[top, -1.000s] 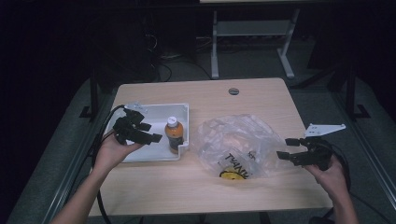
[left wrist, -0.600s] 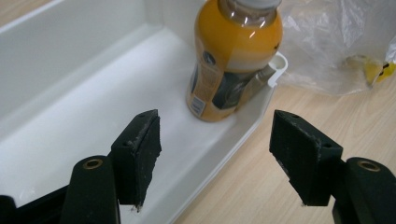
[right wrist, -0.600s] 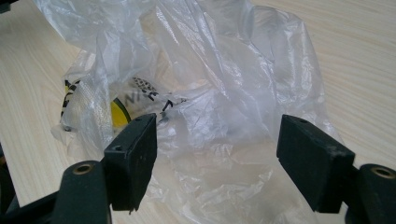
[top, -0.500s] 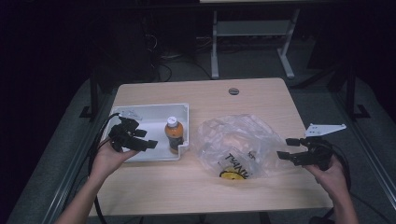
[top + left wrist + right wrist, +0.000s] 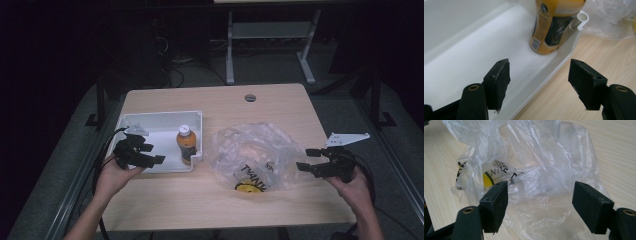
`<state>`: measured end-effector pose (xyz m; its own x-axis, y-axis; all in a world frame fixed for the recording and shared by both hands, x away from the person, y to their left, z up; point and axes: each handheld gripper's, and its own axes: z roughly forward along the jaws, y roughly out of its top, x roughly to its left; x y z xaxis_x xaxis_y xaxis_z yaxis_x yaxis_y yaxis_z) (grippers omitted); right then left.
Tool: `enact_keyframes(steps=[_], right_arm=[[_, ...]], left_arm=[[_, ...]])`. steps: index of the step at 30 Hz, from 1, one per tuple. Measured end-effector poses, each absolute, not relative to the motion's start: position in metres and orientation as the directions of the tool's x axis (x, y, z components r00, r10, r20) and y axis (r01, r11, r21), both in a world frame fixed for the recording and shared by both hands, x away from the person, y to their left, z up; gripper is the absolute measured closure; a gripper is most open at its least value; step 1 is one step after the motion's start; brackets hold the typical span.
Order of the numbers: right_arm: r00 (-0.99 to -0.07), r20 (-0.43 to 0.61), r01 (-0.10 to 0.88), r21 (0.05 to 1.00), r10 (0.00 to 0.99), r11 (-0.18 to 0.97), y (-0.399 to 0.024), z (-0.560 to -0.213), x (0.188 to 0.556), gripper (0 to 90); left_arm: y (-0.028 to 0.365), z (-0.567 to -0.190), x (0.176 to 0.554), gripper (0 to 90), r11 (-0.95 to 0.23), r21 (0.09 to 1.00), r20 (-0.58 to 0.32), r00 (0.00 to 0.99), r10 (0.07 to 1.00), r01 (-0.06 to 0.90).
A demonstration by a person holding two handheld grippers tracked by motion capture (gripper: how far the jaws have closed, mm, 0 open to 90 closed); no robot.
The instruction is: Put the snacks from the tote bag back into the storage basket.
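A light wood table (image 5: 200, 200) is seen nearest, w/ dark floor and a metal frame (image 5: 270, 35) beyond. The left gripper (image 5: 152, 154) is held wide apart, empty, over the white tray (image 5: 150, 125) edge; a bottle (image 5: 186, 144) stands in the tray's corner. The right gripper (image 5: 307, 160) is spread too, nothing grasped, just beside the plastic bag (image 5: 250, 152) mid-table.

High view: fixed above the near table (image 5: 210, 200) edge, facing forward and down, far. Left gripper view: close, low over the white tray (image 5: 461, 62) rim, sharing bottle (image 5: 554, 25) and tray. Right gripper view: close on the plastic bag (image 5: 536, 170), seen centre-right from above.
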<state>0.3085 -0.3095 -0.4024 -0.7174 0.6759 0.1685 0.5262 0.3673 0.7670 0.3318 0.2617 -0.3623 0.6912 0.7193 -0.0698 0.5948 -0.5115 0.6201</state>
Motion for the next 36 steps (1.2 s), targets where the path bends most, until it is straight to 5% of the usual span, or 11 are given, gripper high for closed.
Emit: enact_keyframes(steps=[36], right_arm=[[-0.719, 0.161, 0.533, 0.752, 0.676, 0.388, -0.308, -0.407, 0.305, 27.9]], left_arm=[[0.282, -0.402, 0.302, 32.5, -0.433, 0.66, -0.125, 0.658, 0.742, 0.614]])
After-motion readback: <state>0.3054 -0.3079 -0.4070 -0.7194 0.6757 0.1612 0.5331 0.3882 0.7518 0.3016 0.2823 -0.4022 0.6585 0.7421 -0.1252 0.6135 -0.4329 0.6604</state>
